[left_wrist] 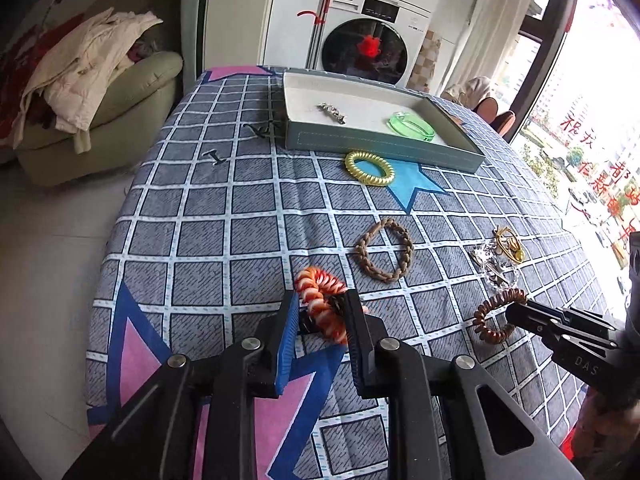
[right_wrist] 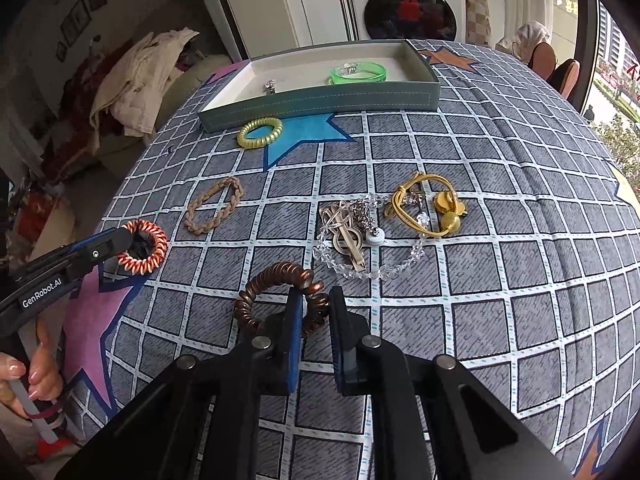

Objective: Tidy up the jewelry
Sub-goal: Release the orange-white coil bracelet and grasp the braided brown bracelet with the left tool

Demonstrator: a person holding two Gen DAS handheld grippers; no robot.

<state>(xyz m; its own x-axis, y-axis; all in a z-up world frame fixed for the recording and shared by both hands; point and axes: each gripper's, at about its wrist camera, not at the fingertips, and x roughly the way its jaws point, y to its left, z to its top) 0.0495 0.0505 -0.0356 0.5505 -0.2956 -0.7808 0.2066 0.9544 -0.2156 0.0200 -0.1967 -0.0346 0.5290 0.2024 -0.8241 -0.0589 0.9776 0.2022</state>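
My left gripper (left_wrist: 322, 300) is shut on an orange-and-white spiral hair tie (left_wrist: 320, 300) at the near left of the table; it also shows in the right wrist view (right_wrist: 142, 252). My right gripper (right_wrist: 316, 300) is shut on a brown spiral hair tie (right_wrist: 276, 296), also seen in the left wrist view (left_wrist: 496, 316). A grey tray (left_wrist: 384, 148) at the far side holds a green bangle (left_wrist: 412, 126) and a silver clip (left_wrist: 331, 112). A yellow spiral tie (right_wrist: 259, 132) lies just before the tray. A braided tan band (right_wrist: 214, 205) lies mid-table.
A tangle of gold ties, a clear bead chain and clips (right_wrist: 396, 224) lies right of centre on the checked cloth (right_wrist: 520, 240). A sofa with clothes (left_wrist: 96, 92) stands to the left, a washing machine (left_wrist: 372, 40) behind the table, and a window to the right.
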